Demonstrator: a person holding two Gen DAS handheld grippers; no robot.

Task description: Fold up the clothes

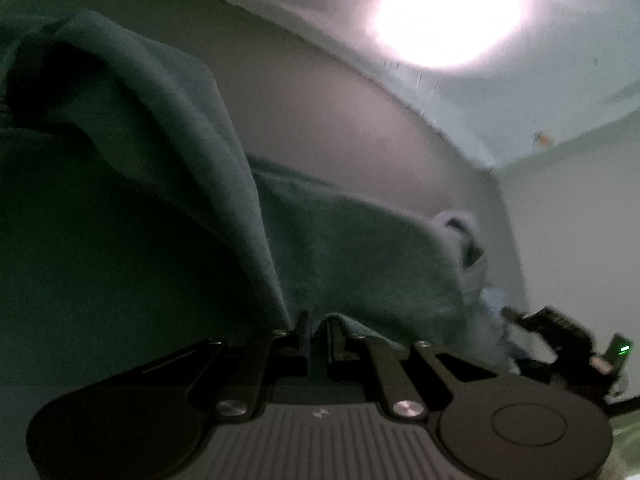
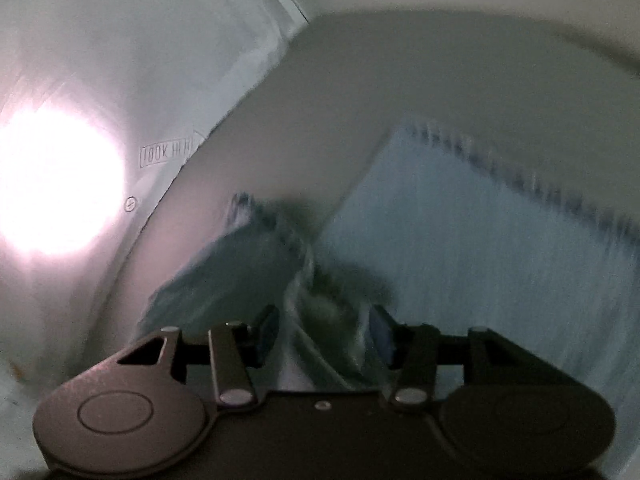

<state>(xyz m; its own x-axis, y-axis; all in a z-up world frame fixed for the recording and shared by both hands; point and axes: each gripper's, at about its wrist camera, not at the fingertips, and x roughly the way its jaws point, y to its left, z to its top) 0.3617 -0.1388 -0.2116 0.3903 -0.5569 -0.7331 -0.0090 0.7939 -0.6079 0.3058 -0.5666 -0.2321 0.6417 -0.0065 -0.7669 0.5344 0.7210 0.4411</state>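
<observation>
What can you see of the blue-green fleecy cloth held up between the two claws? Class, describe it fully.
The blue-green fleecy cloth looks soft, thick and napped, like a towel or fleece garment. It is lifted and hangs in deep folds against the pale ceiling. The left claw is shut on one edge; the right claw has a bunched part between its fingers, which stand wider apart. In the blurred right wrist view a paler blue face shows a darker edge. Its full shape cannot be told.

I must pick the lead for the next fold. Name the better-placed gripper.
Left, probably. The left gripper is shut on the towel, which hangs taut from it. The right gripper has cloth between wider-set fingers; its grip is unclear.
</observation>
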